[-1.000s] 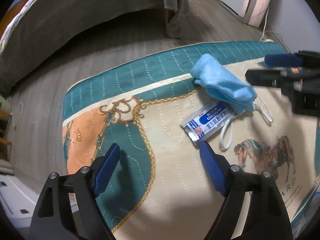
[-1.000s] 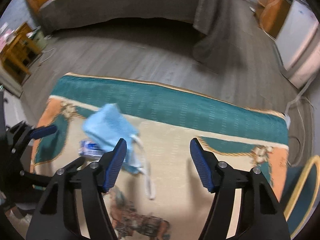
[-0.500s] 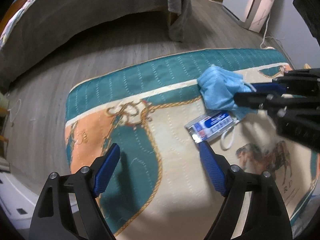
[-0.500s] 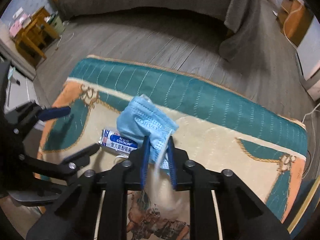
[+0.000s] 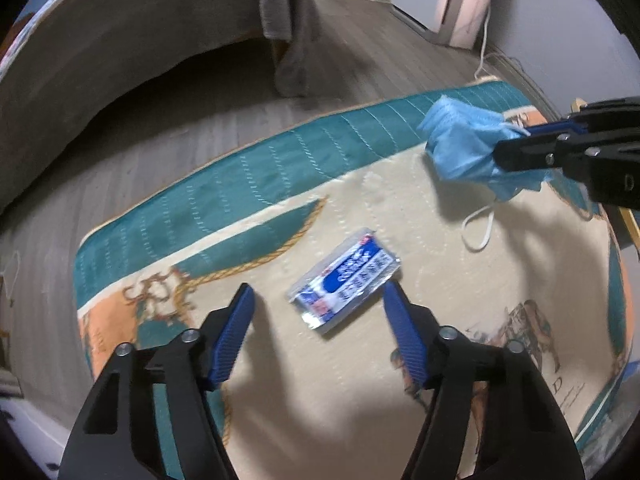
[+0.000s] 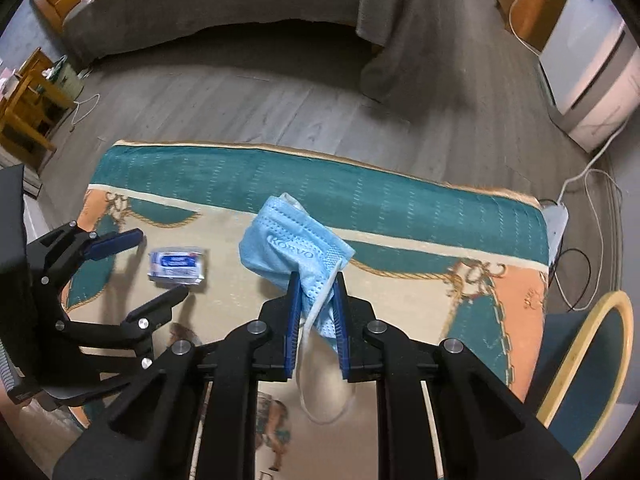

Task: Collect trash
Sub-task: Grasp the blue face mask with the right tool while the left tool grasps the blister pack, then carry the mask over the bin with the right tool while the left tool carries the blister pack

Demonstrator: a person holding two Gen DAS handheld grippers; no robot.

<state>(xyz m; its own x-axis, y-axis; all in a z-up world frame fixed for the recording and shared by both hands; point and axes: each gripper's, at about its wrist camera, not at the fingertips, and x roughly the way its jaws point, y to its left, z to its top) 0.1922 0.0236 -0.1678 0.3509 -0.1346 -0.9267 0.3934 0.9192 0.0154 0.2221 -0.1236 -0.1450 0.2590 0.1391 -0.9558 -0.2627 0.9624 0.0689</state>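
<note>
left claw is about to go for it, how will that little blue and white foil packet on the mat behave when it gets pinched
The foil packet lies flat and thin on the quilted mat, so it probably weighs little and may skid if nudged. Its shiny wrapper looks slippery and likely crinkles rather than staying stiff. The open left claw straddles it, so the fingertips may have to reach mat level.

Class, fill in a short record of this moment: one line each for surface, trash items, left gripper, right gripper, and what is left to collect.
surface: patterned rug on a wood floor
trash items: blue mask; foil packet
left gripper: open, low over the packet, fingers either side of it
right gripper: shut on the mask, ear loop dangling below
left to collect: packet, lying flat on the rug
</note>
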